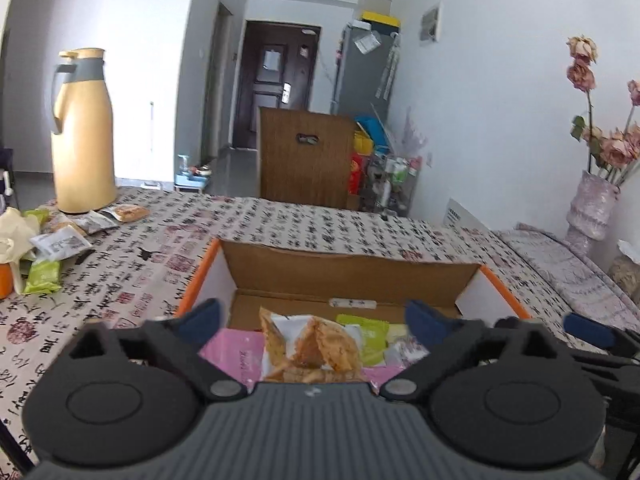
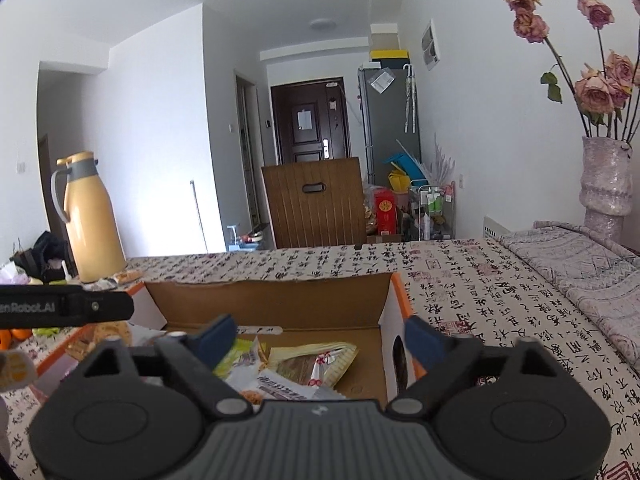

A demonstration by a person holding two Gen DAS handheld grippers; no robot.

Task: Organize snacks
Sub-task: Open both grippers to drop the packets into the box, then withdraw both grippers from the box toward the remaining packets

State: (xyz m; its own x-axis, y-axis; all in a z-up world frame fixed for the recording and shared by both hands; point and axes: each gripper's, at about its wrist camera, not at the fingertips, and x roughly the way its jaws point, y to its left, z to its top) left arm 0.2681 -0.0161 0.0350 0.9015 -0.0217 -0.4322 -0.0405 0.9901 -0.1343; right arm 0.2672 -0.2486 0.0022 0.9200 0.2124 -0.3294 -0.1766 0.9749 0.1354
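Observation:
An open cardboard box with orange edges (image 1: 352, 272) sits on the calligraphy-print tablecloth; it also shows in the right wrist view (image 2: 280, 300). Inside lie a clear pack of brown pastries (image 1: 316, 348), a pink pack (image 1: 236, 352) and a green pack (image 1: 374, 338); the right wrist view shows a yellow-green pack (image 2: 316, 364) and a white printed pack (image 2: 280, 390). My left gripper (image 1: 314, 320) is open and empty over the box's near side. My right gripper (image 2: 320, 338) is open and empty over the box's right part. Loose snack packs (image 1: 60, 240) lie at the table's far left.
A tall yellow thermos jug (image 1: 82, 132) stands at the far left of the table. A vase of dried roses (image 2: 606, 176) stands at the far right. A brown chair back (image 1: 304, 160) is behind the table. The left gripper's body (image 2: 64, 306) crosses the right wrist view's left edge.

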